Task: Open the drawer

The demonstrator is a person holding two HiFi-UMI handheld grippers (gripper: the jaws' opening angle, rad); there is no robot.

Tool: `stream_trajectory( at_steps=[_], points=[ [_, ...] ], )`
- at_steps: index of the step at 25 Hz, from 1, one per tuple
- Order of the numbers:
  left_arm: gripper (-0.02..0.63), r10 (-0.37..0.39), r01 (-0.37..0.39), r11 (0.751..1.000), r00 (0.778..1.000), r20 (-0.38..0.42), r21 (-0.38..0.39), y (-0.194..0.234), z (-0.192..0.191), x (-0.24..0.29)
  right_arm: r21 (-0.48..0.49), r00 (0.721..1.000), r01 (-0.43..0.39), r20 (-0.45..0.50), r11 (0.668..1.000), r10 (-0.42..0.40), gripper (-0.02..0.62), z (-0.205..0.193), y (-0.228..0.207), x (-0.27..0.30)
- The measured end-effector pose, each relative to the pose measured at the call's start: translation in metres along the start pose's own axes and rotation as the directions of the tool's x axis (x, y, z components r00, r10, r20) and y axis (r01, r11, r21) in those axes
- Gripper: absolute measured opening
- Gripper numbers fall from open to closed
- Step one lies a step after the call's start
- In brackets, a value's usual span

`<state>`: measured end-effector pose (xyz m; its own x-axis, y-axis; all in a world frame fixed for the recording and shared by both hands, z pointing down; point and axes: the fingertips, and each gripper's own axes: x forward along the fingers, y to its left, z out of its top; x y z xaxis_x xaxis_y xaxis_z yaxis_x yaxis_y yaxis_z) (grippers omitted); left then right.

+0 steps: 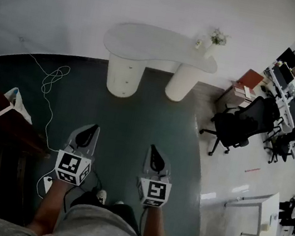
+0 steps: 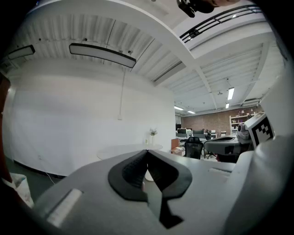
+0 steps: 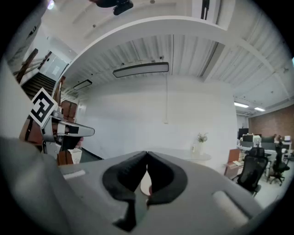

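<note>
A white curved table (image 1: 160, 46) stands against the far wall on two round pedestals. The left pedestal (image 1: 124, 78) carries the drawer fronts with small knobs, and they look shut. Both grippers are held low near the person's body, well short of the table. My left gripper (image 1: 94, 128) has its jaws together with nothing between them, and my right gripper (image 1: 152, 148) is shut and empty too. The left gripper view has the closed left gripper (image 2: 147, 151) aimed toward the distant table (image 2: 126, 149). The closed right gripper (image 3: 147, 154) in its own view points the same way, at the table (image 3: 195, 156).
A vase of flowers (image 1: 215, 42) sits on the table's right end. A white cable (image 1: 53, 78) trails over the dark floor at left, beside dark wooden furniture (image 1: 0, 117) and a white bag (image 1: 19, 102). Office chairs (image 1: 242, 125) and desks fill the right side.
</note>
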<state>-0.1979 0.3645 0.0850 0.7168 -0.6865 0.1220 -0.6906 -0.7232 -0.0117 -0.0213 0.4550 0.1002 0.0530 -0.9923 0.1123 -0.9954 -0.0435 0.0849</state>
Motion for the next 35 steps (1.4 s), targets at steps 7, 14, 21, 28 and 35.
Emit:
stream_trajectory(
  at_steps=[7, 14, 21, 28, 35],
  points=[
    [0.009, -0.026, 0.026, 1.000, 1.000, -0.004, 0.003, 0.003, -0.004, 0.007, 0.006, 1.000, 0.030, 0.000, 1.000, -0.030, 0.005, -0.004, -0.001, 0.005],
    [0.009, -0.039, 0.039, 0.999, 0.999, -0.007, 0.005, 0.004, -0.005, 0.027, 0.012, 1.000, 0.032, 0.000, 0.999, -0.032, 0.005, -0.004, -0.008, 0.021],
    [0.009, -0.026, 0.026, 1.000, 1.000, -0.014, 0.003, 0.001, -0.005, 0.072, 0.013, 1.000, 0.019, -0.003, 1.000, -0.019, 0.005, -0.009, -0.041, 0.053],
    [0.009, 0.027, -0.027, 1.000, 0.999, -0.023, 0.006, -0.005, -0.010, 0.150, 0.022, 0.999, -0.036, -0.003, 0.999, 0.036, 0.005, -0.025, -0.103, 0.116],
    [0.009, 0.144, -0.145, 0.989, 0.988, -0.045, -0.018, -0.001, 0.002, 0.230, 0.039, 0.987, -0.158, -0.015, 0.987, 0.159, 0.005, -0.027, -0.156, 0.197]
  ],
)
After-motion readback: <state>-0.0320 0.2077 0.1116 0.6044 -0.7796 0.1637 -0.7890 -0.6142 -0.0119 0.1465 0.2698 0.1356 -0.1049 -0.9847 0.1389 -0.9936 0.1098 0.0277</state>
